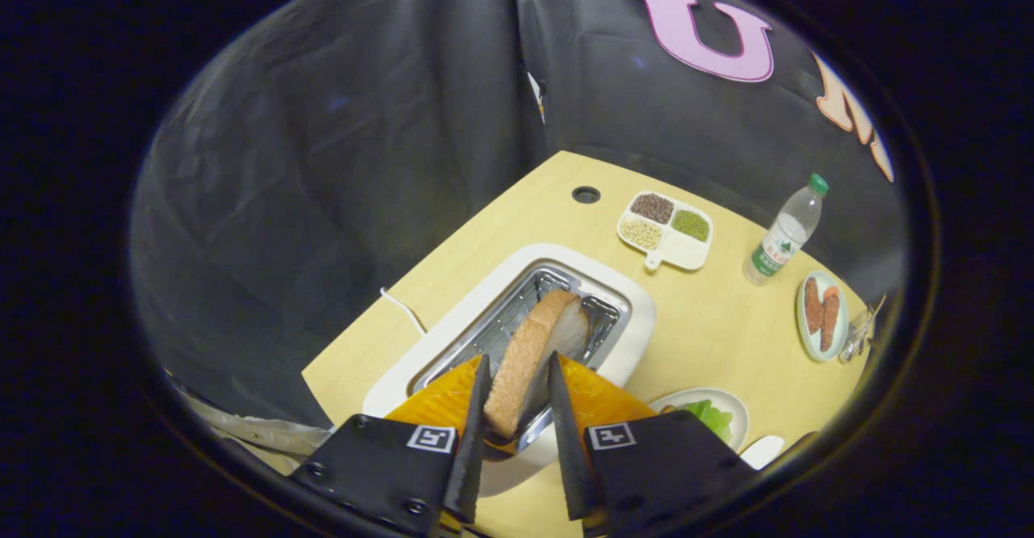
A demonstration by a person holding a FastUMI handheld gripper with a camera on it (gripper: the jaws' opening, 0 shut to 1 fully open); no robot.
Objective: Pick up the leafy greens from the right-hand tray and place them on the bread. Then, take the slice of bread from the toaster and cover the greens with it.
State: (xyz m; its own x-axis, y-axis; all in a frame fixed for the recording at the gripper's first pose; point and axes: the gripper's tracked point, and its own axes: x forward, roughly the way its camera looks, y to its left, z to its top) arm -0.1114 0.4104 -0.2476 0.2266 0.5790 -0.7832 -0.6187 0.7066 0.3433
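A slice of bread [529,352] with a brown crust stands tilted in the metal slot of the white toaster [646,312]. My gripper [518,356] reaches down over the toaster, its two fingers closed against the slice's near end, one on each face. To the right of the fingers, a white plate [739,417] holds leafy greens [711,418]; the gripper body hides part of it, so what lies under the greens cannot be told.
On the wooden table [711,320] beyond the toaster lie a divided dish of beans [666,231], a water bottle [785,235] and a plate of sausages [822,316]. A white cord [404,312] runs off the toaster's left side.
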